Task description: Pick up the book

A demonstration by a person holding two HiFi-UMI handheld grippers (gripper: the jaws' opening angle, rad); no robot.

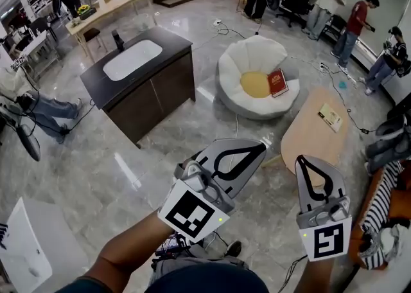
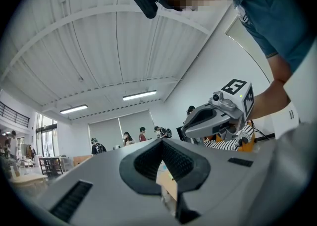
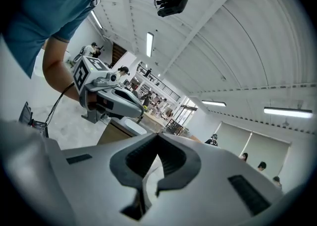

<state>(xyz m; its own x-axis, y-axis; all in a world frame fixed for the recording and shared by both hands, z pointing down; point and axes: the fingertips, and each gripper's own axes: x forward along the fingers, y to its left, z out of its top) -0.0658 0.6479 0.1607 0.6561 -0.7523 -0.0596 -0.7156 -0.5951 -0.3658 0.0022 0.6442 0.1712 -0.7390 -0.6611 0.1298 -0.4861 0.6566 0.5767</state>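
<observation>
A: Nearest the lens is the left gripper [image 1: 259,149], carried on a bare forearm [image 1: 128,250]. How do its jaws stand?
B: Tips together, nothing between them. The left gripper view shows them meeting, with only the room beyond.
A: And the right gripper [image 1: 303,162]?
B: It is just to the right of the left one, likewise closed and empty. Both point forward, away from the person.
A: Where is the book [image 1: 277,83]?
B: It is red and lies flat in the white round cushion seat [image 1: 239,60], touching the right edge of the yellow centre pad [image 1: 255,84]. It is ahead of both grippers, well apart from their tips, roughly on the line between them.
A: Is anything closer to the grippers?
B: An oval wooden table [image 1: 305,134] lies just beyond the right gripper's tip, with a pale booklet [image 1: 331,117] on its far end. A dark cabinet [image 1: 160,92] with a white basin [image 1: 131,60] stands ahead and to the left of the left gripper. People [image 1: 355,25] stand farther off, past the seat.
</observation>
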